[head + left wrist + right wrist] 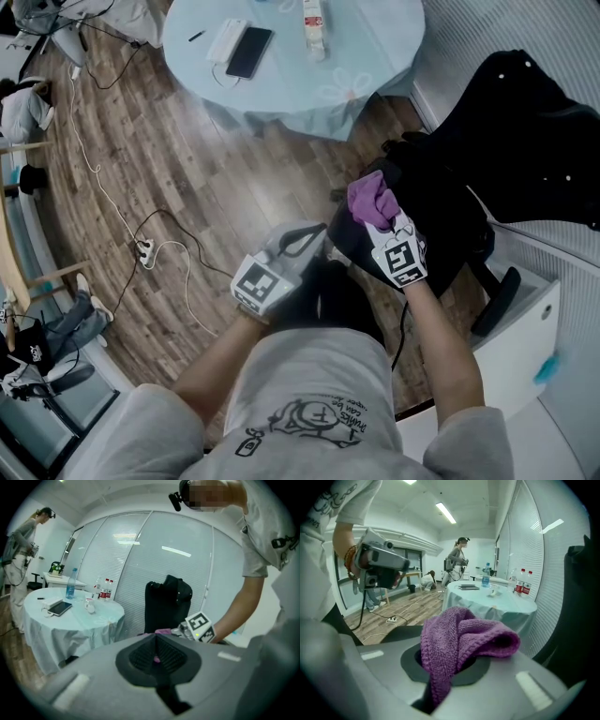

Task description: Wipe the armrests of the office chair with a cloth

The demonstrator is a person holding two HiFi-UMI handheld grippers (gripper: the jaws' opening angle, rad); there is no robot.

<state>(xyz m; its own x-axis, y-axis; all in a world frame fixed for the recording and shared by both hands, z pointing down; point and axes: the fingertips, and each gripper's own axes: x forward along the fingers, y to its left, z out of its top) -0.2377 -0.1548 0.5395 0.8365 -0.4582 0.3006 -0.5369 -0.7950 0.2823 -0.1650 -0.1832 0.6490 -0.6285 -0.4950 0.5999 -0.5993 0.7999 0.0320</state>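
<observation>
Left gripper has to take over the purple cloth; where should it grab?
Likely the thick folded lobe of the purple cloth bulging past the right gripper's jaws, approached from the front: it stands free, while the tail is pinched.

cloth in right gripper, above chair, table beyond
</observation>
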